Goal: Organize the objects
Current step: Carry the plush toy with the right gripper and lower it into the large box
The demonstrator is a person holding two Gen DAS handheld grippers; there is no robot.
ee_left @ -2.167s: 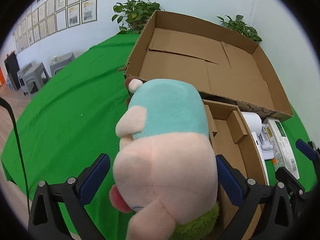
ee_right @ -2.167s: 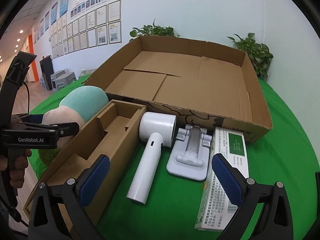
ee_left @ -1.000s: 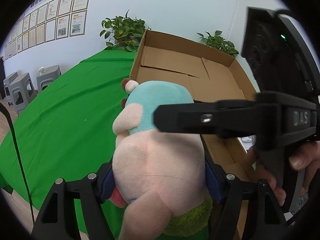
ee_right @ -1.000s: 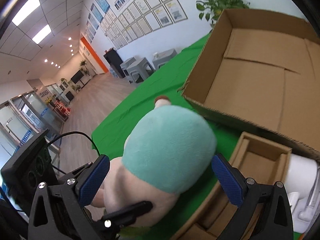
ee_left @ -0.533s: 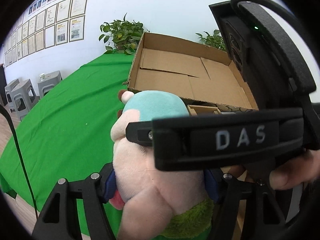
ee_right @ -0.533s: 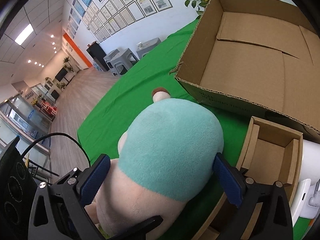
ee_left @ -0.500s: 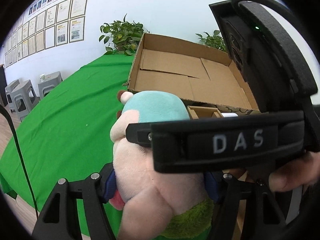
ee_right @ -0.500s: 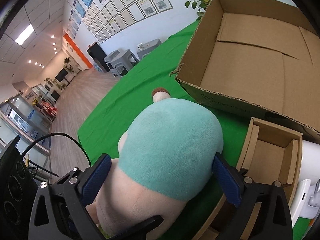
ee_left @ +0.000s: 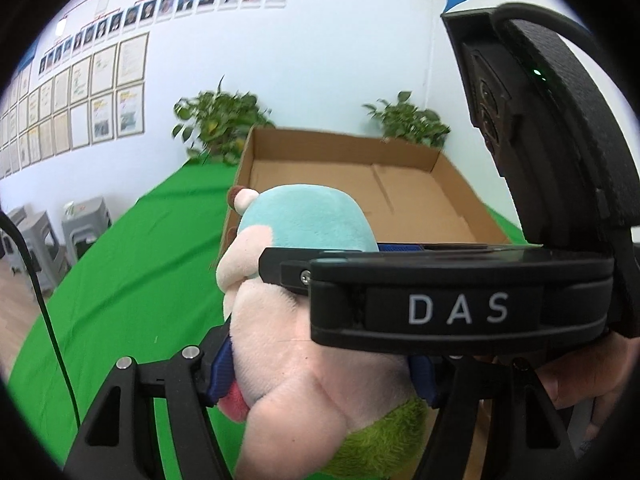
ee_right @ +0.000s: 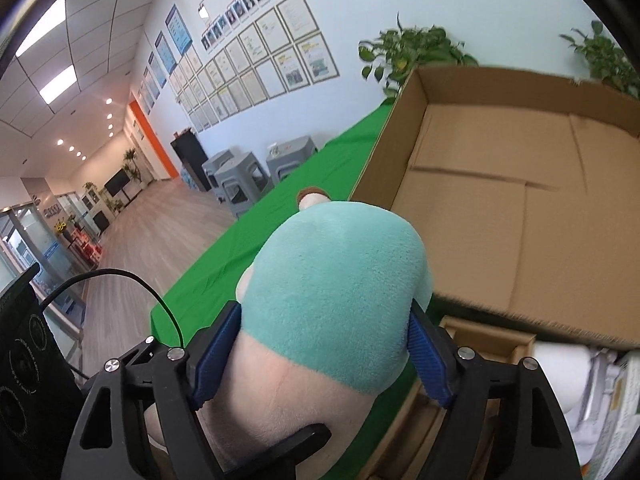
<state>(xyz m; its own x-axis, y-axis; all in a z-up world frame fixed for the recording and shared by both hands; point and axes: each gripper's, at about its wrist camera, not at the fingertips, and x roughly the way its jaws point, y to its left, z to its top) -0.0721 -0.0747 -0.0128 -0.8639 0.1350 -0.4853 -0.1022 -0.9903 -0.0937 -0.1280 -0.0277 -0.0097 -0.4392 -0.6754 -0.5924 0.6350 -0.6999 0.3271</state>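
Observation:
A plush toy [ee_left: 296,320] with a pink body, teal cap and green base is held by both grippers above the green table. My left gripper [ee_left: 324,364] is shut on its pink lower body. My right gripper [ee_right: 324,356] is shut on its teal top [ee_right: 340,292]; its black body [ee_left: 460,300] crosses the left wrist view. The large open cardboard box [ee_left: 352,192] lies just beyond the toy, also in the right wrist view [ee_right: 520,216].
A small brown cardboard insert box [ee_right: 480,344] and a white device [ee_right: 560,368] lie below the big box's near wall. The green cloth [ee_left: 120,280] covers the table. Grey stools [ee_right: 240,184] and potted plants [ee_left: 220,120] stand beyond.
My right gripper has closed on the toy's teal top. Both grippers have lifted the toy, which now sits higher and closer to the large box.

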